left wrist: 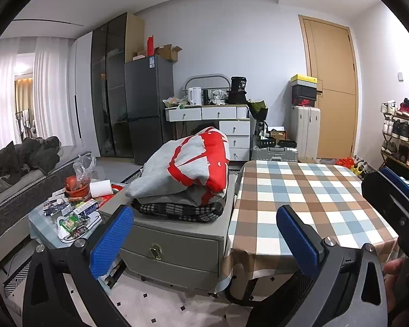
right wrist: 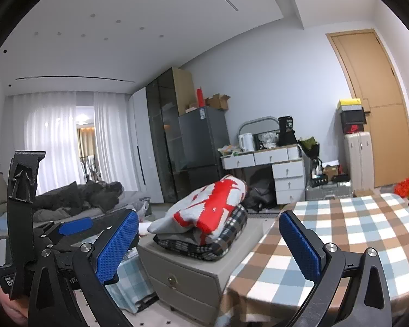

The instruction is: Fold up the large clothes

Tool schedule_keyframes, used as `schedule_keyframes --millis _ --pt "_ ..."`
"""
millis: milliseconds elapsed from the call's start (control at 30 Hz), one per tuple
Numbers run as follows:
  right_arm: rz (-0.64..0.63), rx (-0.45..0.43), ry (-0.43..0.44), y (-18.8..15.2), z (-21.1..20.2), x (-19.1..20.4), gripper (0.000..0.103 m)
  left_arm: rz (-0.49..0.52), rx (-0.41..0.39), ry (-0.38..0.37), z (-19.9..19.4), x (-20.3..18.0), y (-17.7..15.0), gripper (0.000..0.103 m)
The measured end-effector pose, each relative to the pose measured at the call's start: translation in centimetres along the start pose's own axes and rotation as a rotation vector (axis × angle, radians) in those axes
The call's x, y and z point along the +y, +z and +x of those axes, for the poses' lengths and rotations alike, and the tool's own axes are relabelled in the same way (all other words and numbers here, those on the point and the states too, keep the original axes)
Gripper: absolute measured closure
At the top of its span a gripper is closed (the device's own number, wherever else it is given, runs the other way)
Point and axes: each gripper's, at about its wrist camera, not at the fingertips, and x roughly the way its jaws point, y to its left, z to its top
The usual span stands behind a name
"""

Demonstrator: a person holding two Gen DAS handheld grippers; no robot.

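Observation:
A grey sweatshirt with a red print (left wrist: 188, 163) lies bunched on top of a folded dark plaid garment (left wrist: 177, 210), both stacked on a grey drawer cabinet (left wrist: 174, 242). In the right wrist view the same sweatshirt (right wrist: 204, 207) and plaid garment (right wrist: 220, 239) sit left of the checked table. My left gripper (left wrist: 204, 237) is open, empty, held in the air short of the cabinet. My right gripper (right wrist: 208, 248) is also open and empty, beside the left one, whose body shows at its left (right wrist: 54, 234).
A table with a brown, blue and white checked cloth (left wrist: 308, 199) stands right of the cabinet. A cluttered low table (left wrist: 68, 209) and a sofa (left wrist: 11, 179) lie to the left. A fridge (left wrist: 147, 103), a white desk (left wrist: 220, 120), suitcases (left wrist: 305, 133) and a shoe rack (left wrist: 400, 136) line the back.

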Motion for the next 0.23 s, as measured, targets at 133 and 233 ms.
schedule_keyframes --millis 133,233 --pt "0.003 -0.002 -0.003 0.01 -0.16 -0.06 0.000 0.007 0.002 0.009 0.07 -0.08 -0.11 0.001" --pt "0.001 -0.002 -0.004 -0.03 -0.26 -0.02 0.000 0.003 0.017 -0.011 0.24 -0.09 -0.09 0.001"
